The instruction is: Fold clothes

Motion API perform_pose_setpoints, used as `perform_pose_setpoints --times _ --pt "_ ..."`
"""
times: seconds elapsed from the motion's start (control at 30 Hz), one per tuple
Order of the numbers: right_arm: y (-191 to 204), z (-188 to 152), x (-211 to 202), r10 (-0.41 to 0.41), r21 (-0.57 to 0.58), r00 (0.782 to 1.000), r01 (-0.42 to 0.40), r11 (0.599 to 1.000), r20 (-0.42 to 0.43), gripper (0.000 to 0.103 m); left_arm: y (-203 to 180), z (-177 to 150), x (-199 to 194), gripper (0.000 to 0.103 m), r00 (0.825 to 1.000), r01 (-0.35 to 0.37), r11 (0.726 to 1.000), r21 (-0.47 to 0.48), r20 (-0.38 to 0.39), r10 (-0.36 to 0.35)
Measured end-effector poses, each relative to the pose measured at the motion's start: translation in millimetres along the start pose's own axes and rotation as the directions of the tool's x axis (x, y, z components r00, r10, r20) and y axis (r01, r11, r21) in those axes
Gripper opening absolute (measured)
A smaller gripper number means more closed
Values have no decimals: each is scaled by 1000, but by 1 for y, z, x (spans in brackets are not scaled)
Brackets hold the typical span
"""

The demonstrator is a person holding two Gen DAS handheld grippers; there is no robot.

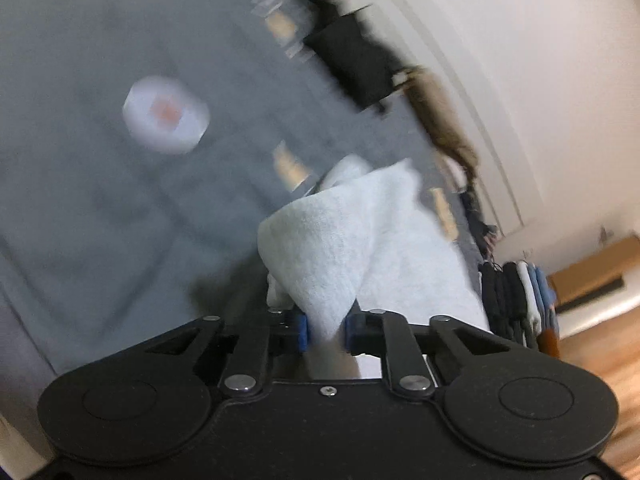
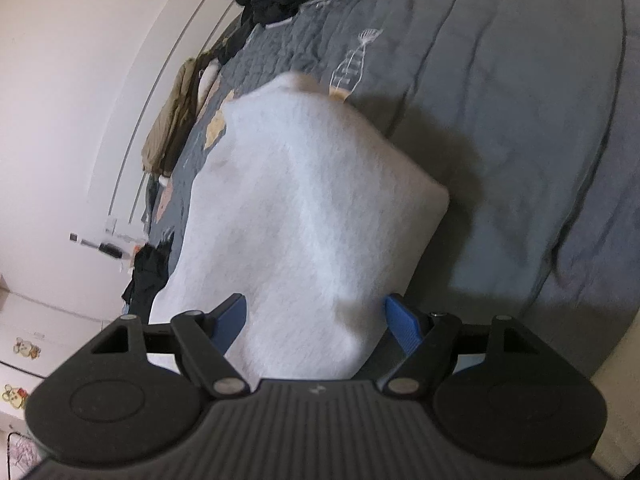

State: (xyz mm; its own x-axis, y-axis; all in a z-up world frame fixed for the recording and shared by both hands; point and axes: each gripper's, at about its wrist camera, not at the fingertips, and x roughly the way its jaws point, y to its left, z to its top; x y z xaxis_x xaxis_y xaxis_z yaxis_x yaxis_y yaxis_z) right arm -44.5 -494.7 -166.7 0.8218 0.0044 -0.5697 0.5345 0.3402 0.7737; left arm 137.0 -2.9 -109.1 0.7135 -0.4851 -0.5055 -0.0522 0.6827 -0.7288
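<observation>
- Left gripper (image 1: 325,332): my jaws are narrow, blue pads (image 1: 303,330) pinching a fold of the white garment (image 1: 352,236). Cloth bunches up right ahead of the pads and trails off to the right of them.
- Beyond my left jaws: grey bedspread (image 1: 100,200), heavily motion-blurred. A pale round patch with an orange centre (image 1: 166,114) sits well ahead and left of the jaws; can't tell what it is.
- Right of my left jaws: stack of folded clothes (image 1: 518,300), darks, white and blue, near the garment's edge. Wood floor (image 1: 616,380) beyond it.
- Right gripper (image 2: 316,322): my jaws are wide apart, the blue pads (image 2: 404,322) flanking the garment. Cloth sits between them; I can't tell whether either pad touches it.
- Ahead of my right jaws: the garment rises as a broad white sheet over the bedspread and throws a shadow to the right.
- Far ahead and left of my right jaws: an olive garment (image 2: 168,120) at the bed's edge, and dark clothes piled further up.
</observation>
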Motion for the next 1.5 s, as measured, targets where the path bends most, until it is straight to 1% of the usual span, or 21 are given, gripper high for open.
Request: perform_pose_setpoints --times 0.07,0.1,0.2,0.27,0.33,0.37,0.43,0.47,0.5,0.53,0.57,0.6,0.67,0.73,0.77,0.83,0.97,1.1,1.2,1.33,1.5 --pt "-4 4 -4 -13 9 1000 13 1000 26 76 -16 5 -12 14 1000 -5 994 111 22 2" --pt "-7 6 -5 -19 19 999 19 1000 31 76 -17 4 -11 15 1000 -20 992 129 13 18" --pt "-13 10 -5 -27 43 999 26 999 34 76 -8 -1 1 17 994 -93 991 96 -54 99" --pt "-15 11 -5 -33 50 999 31 998 34 76 3 -3 9 23 985 -143 988 49 -93 147" --pt "-15 11 -7 -32 43 999 31 999 36 76 4 -4 7 30 984 -155 988 28 -88 157" --pt "-15 11 -8 -31 40 999 29 999 36 76 1 -4 4 31 983 -163 986 35 -78 165" --pt "-13 10 -9 -31 35 999 29 999 39 76 -9 -2 -7 47 977 -209 974 92 -22 212" --pt "-13 9 -9 -35 32 999 33 999 40 76 -14 -1 -14 51 972 -233 966 116 20 232" --pt "-12 9 -10 -38 28 998 37 999 42 76 -18 0 -20 58 969 -245 960 135 65 239" --pt "-12 8 -10 -42 27 998 41 999 41 76 -23 0 -26 61 967 -248 956 158 98 234" --pt "-11 8 -9 -44 28 998 43 999 40 76 -28 1 -32 62 965 -250 951 181 131 229" --pt "-11 7 -8 -47 28 998 46 999 39 76 -31 0 -37 64 966 -236 952 197 150 209" --pt "-11 6 -6 -53 29 998 52 998 37 76 -37 -3 -40 68 982 -155 966 206 143 127" --pt "-10 5 -5 -58 30 998 57 998 34 76 -44 -8 -40 70 992 -78 969 234 117 51" --pt "-10 4 -4 -62 29 997 60 998 36 76 -48 -12 -39 71 995 -48 965 256 100 23" --pt "-7 3 -2 -73 12 996 72 997 44 76 -56 -23 -35 76 997 -21 950 310 79 -3" --pt "2 -2 0 -108 -50 992 111 993 63 76 -71 -45 -27 77 998 24 912 410 38 -44" --pt "10 -5 3 -128 -106 989 136 985 76 76 -80 -61 -24 84 998 43 880 472 24 -62" --pt "14 -6 8 -157 -151 983 170 974 95 76 -83 -65 -22 84 998 42 866 498 24 -62" --pt "17 -6 11 -190 -186 976 208 960 111 76 -82 -69 -19 84 999 35 868 496 15 -49" --pt "19 -6 12 -191 -201 975 211 957 115 76 -82 -71 -17 84 999 27 863 504 12 -38"
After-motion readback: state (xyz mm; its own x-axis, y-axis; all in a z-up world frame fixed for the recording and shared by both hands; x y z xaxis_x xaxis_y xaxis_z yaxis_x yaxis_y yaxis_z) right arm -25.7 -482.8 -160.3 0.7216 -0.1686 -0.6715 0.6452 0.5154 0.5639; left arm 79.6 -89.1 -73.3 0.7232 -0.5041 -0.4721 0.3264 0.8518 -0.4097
